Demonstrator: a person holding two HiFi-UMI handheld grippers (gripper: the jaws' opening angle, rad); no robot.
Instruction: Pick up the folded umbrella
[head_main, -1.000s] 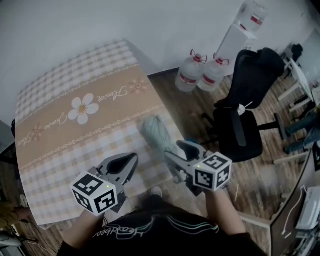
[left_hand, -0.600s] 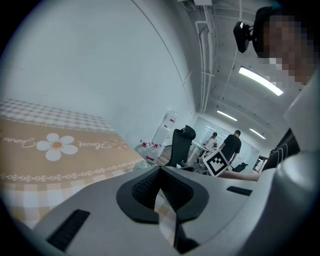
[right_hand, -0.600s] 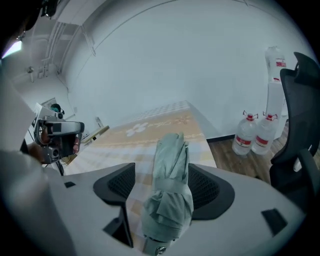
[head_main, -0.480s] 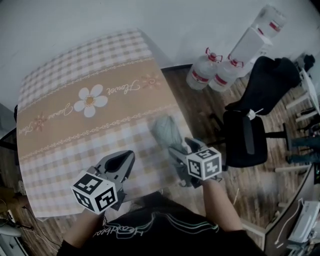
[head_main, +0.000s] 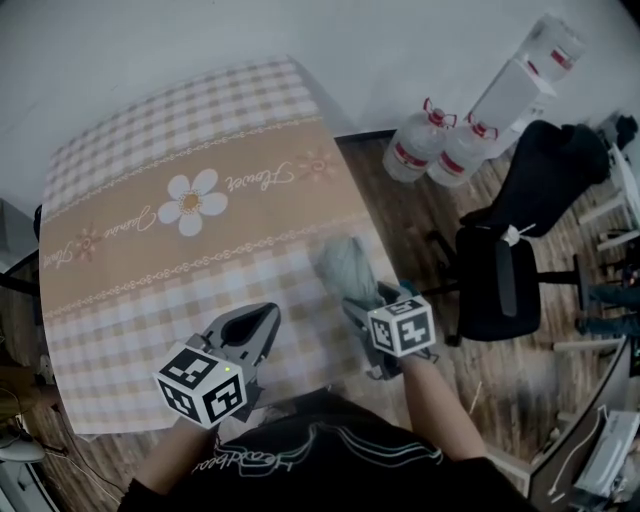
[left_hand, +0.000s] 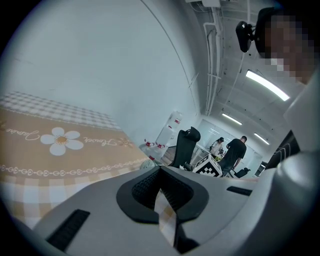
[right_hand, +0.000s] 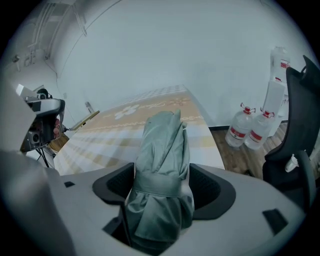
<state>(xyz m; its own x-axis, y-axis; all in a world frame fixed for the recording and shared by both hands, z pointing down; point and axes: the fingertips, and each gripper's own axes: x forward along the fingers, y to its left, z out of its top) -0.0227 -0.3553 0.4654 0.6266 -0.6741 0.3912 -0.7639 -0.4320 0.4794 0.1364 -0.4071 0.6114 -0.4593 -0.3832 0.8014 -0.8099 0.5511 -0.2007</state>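
Note:
The folded grey-green umbrella (head_main: 343, 264) lies near the right edge of the checked tablecloth (head_main: 150, 290), its strapped end toward me. My right gripper (head_main: 362, 300) has come down over that end. In the right gripper view the umbrella (right_hand: 162, 165) fills the space between the two pads of that gripper (right_hand: 162, 186); the jaws are opening and stand wide around the bundle without squeezing it. My left gripper (head_main: 262, 322) hovers over the near part of the cloth, left of the umbrella. Its jaws (left_hand: 160, 172) meet at the tips, and nothing is between them.
The table's right edge runs just beside the umbrella. On the wooden floor beyond it stand a black office chair (head_main: 500, 280), two water bottles (head_main: 425, 150) and a white dispenser (head_main: 520, 80). People (left_hand: 235, 150) stand far off in the room.
My right gripper has sunk down onto the umbrella's near end and tipped more steeply, its jaws spreading around it. The left gripper has shifted slightly forward and lower.

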